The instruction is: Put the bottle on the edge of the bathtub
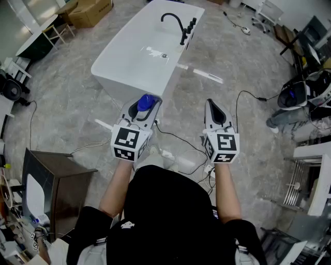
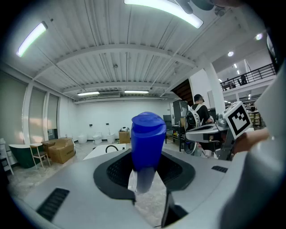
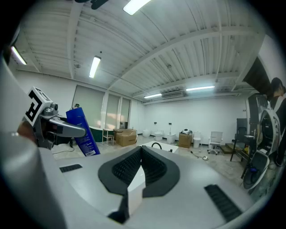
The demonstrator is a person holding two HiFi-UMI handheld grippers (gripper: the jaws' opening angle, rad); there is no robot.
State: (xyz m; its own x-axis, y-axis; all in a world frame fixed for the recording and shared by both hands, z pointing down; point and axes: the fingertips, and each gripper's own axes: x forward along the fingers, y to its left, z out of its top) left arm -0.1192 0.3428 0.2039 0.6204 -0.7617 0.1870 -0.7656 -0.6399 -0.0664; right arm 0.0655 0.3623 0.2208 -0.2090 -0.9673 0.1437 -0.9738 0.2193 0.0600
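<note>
A blue bottle with a blue cap is clamped between the jaws of my left gripper, held level above the floor just short of the near end of the white bathtub. In the left gripper view the bottle stands between the black pads, cap up, its lower part clear. My right gripper hovers to the right, jaws pressed together with nothing in them. From the right gripper view the bottle shows at the left, tilted. A black faucet rises from the tub's far rim.
Cardboard boxes and a wooden chair stand far left. A dark cabinet is near left. Cables and a white power strip lie on the floor by my feet. Equipment crowds the right side.
</note>
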